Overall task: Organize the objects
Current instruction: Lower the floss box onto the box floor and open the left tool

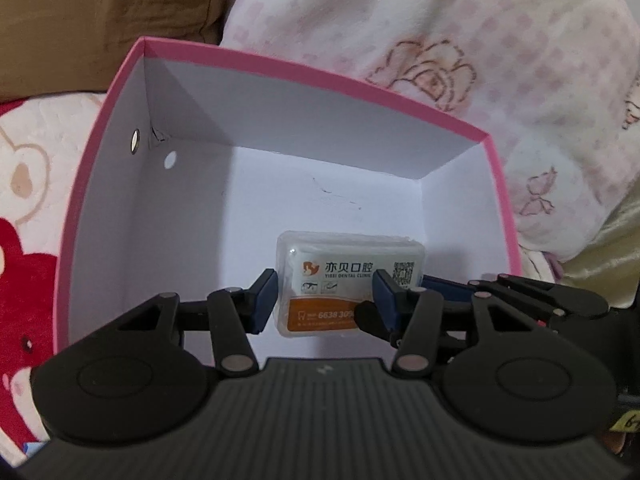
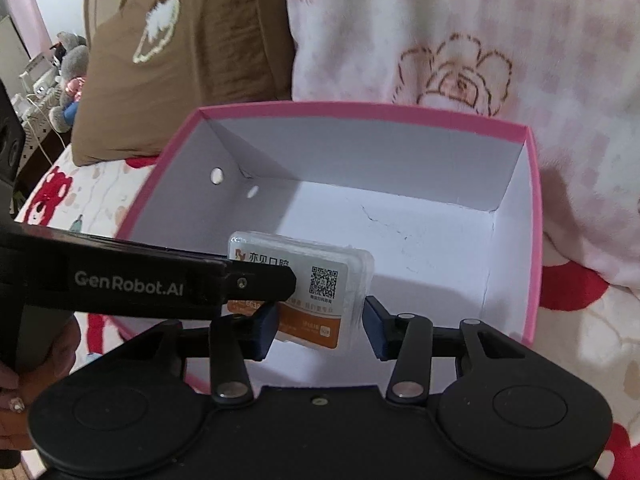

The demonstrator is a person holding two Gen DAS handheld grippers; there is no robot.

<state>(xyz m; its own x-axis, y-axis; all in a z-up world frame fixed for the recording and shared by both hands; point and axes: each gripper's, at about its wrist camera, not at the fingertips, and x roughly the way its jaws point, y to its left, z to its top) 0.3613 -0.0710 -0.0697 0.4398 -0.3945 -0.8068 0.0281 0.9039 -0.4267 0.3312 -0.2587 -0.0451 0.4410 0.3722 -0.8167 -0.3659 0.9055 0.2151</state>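
A bed is filling the background: a pink-checked quilt [image 1: 460, 40] with rose outlines, a brown pillow [image 2: 192, 60] and a red-and-white sheet [image 1: 24, 272]. On it an open pink box [image 1: 320, 76] with white walls is sitting. Inside the box, toward its near wall, a clear floss case [image 1: 344, 280] is hanging above the white floor, label facing the cameras, its long axis running across the box.

The left gripper [image 1: 325, 300] and right gripper [image 2: 320, 324] are both reaching into the box, each part-open with the case between its blue pads. Whether the pads are pressing on it, I cannot tell.

The right wrist view alone is showing the left gripper's branded side crossing the case, a hand [image 2: 36, 384] on its handle, and shelves with a grey plush toy [image 2: 70, 64] beyond the pillow. The left wrist view alone is showing the label's whole width.
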